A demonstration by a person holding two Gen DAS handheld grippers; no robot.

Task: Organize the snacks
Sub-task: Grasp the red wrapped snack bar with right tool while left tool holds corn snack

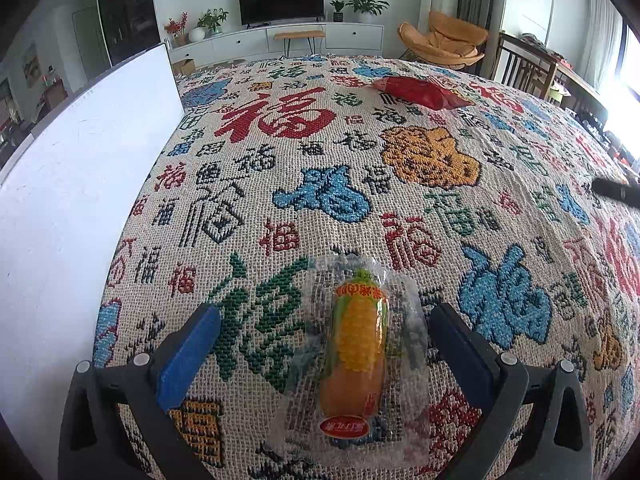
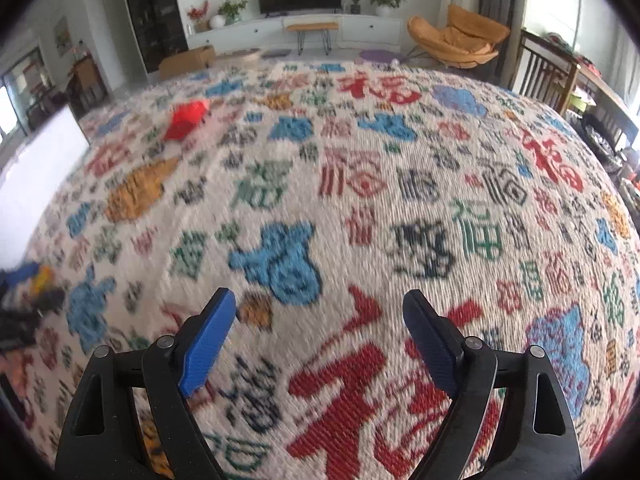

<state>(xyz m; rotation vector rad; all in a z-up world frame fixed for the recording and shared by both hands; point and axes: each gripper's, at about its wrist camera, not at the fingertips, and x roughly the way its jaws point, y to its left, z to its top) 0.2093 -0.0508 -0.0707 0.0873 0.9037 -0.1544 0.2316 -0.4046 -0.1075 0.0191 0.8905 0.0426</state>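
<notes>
The corn snack lies flat on the woven cloth, right between the fingers of the left gripper. The jaws stand wide apart w/ blue pads on each side, not touching the pack, so nothing is held yet.

The pack looks light & small. The clear wrapper is thin, crinkly and prob. slippery, w/ loose flat edges. The yellow-orange corn bit inside looks firmer, maybe a bit squishy. Best to pinch across the fat middle of the corn, not the floppy wrapper ends, & not too hard or it may squash.

The right gripper is also wide open w/ nothing in it, just cloth below. That view is blurry.

Count: 1 corn snack near, 1 red snack bag far off near the back of the cloth, so 2 snacks in view. 1 white board stands along the left side. 2 grippers.
</notes>
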